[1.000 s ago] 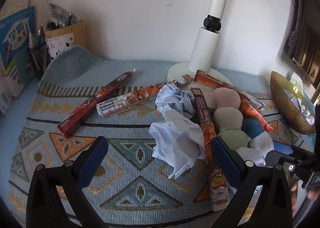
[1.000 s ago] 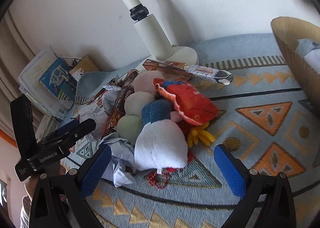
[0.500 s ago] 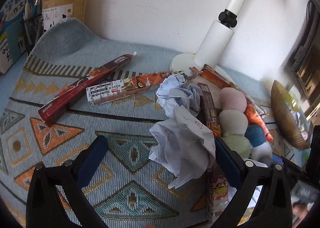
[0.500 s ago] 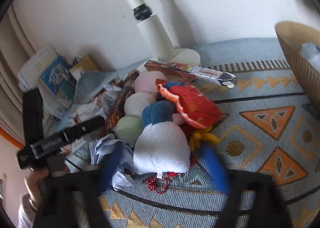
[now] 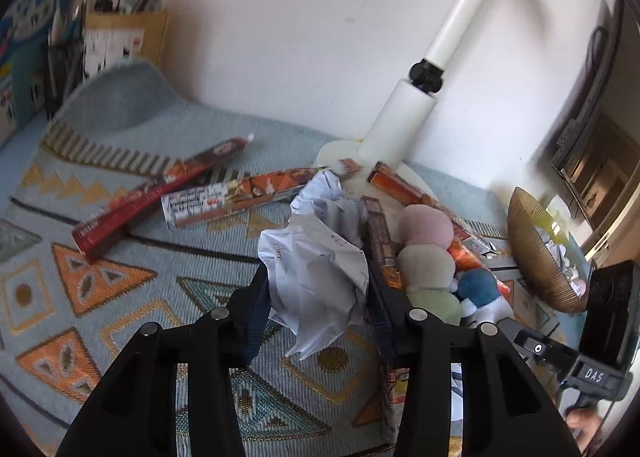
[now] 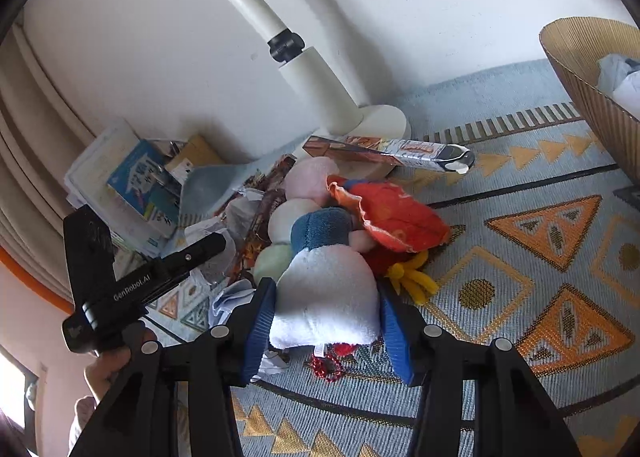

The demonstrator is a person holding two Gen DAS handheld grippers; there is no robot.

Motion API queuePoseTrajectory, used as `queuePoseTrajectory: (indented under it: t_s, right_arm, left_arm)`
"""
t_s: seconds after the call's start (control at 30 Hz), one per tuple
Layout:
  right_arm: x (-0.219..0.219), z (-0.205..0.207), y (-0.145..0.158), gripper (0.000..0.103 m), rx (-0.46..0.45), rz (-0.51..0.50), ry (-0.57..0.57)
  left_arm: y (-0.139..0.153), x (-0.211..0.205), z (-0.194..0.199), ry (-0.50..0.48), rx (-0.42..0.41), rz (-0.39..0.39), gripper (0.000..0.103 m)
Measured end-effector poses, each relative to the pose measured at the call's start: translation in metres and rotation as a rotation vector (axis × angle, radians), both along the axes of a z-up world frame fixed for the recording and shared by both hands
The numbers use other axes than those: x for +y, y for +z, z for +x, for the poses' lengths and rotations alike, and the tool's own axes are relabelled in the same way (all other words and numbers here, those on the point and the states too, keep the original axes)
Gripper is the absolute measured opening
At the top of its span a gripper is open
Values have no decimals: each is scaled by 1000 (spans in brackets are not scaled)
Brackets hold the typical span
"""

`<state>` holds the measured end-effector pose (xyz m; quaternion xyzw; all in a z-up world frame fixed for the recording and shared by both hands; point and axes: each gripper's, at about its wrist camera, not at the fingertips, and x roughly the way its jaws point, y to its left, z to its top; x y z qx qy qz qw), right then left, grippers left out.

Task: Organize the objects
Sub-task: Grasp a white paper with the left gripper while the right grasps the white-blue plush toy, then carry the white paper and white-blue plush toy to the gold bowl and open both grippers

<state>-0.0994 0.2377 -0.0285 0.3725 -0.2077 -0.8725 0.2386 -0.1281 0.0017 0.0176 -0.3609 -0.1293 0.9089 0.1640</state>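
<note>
In the left wrist view my left gripper (image 5: 318, 293) is shut on a crumpled white paper ball (image 5: 316, 273), its blue pads pressing both sides. A second paper ball (image 5: 332, 205) lies just behind it. In the right wrist view my right gripper (image 6: 326, 315) is shut on the white end of a plush toy (image 6: 326, 293) with pastel round segments, a blue band and an orange-red part (image 6: 392, 213). Long snack boxes (image 5: 160, 193) lie scattered on the patterned mat (image 5: 100, 289); one (image 6: 392, 149) lies by the lamp base.
A white lamp stand (image 5: 400, 129) rises at the back by the wall. A woven brown basket (image 6: 592, 89) holding paper stands at the right. Books and a pen holder (image 5: 60, 57) stand at the far left. The left gripper (image 6: 132, 281) shows in the right view.
Both grippers have closed: the left on the paper ball, the right on the plush toy's white end. Both were open a second ago.
</note>
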Motion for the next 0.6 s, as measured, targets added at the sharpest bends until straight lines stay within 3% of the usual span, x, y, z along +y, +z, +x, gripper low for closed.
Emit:
queuePoseTrajectory:
  t_s: [0.33, 0.6]
  right_arm:
    - [5, 9, 0, 49, 14, -94, 24]
    - [12, 15, 11, 49, 69, -224, 60]
  left_arm:
    - [13, -7, 6, 13, 82, -1, 42]
    - [16, -6, 7, 18, 88, -17, 42]
